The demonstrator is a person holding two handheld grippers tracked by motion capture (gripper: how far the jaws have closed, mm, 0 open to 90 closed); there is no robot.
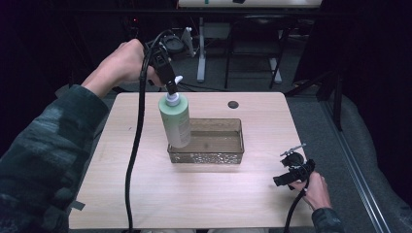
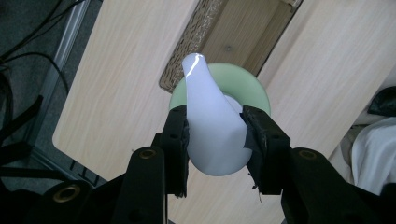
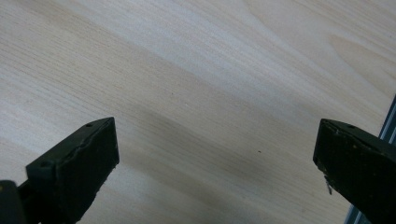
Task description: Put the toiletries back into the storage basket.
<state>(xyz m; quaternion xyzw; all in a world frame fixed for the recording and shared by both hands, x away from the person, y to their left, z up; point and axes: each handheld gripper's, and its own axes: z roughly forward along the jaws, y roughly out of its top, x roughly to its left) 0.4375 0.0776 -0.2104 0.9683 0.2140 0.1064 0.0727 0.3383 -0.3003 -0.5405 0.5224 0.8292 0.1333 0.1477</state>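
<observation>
A pale green pump bottle hangs upright over the left end of a clear plastic bin in the middle of the table. My left gripper is shut on the bottle's white pump head, gripping it from above; the green shoulder of the bottle shows beneath it. My right gripper rests low near the table's front right corner, held by a hand. Its jaws stand wide apart over bare wood with nothing between them.
The light wooden table has a dark cable hole at the back. A black cable trails from my left gripper across the table's left side. Table legs and gear stand behind on the dark floor.
</observation>
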